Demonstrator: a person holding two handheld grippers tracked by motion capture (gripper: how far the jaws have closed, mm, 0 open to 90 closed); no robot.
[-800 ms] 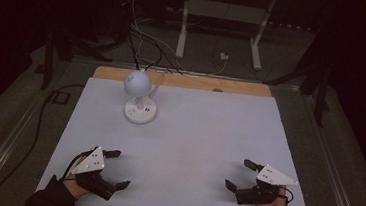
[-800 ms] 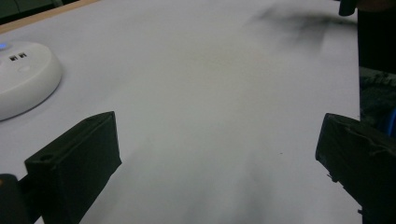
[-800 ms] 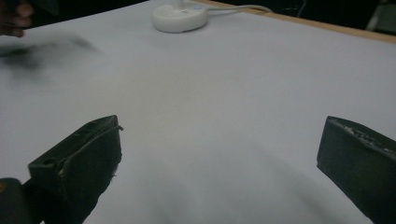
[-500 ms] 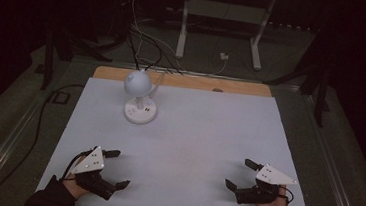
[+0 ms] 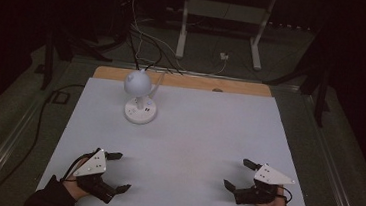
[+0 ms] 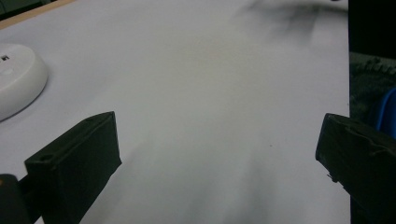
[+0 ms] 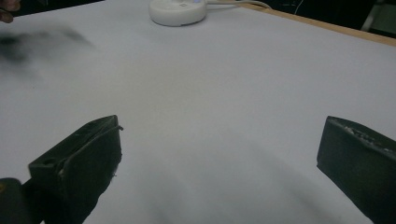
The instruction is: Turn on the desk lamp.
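Observation:
A white table point(image 5: 192, 149) lies under both hands. My left gripper point(image 5: 118, 172) rests near the front left corner, held by a hand in a dark sleeve, its jaws wide apart with nothing between them. My right gripper point(image 5: 238, 174) rests near the front right, also open and empty. In the left gripper view the left gripper point(image 6: 219, 154) has bare tabletop between its two black jaws. The right gripper point(image 7: 219, 154) likewise spans bare table in the right gripper view.
A small white lamp point(image 5: 140, 97) with a round head and disc base stands at the back left of the table; its base point(image 6: 14, 79) point(image 7: 178, 10) appears in both gripper views. Cables trail behind it. A wooden strip point(image 5: 183, 81) edges the far side.

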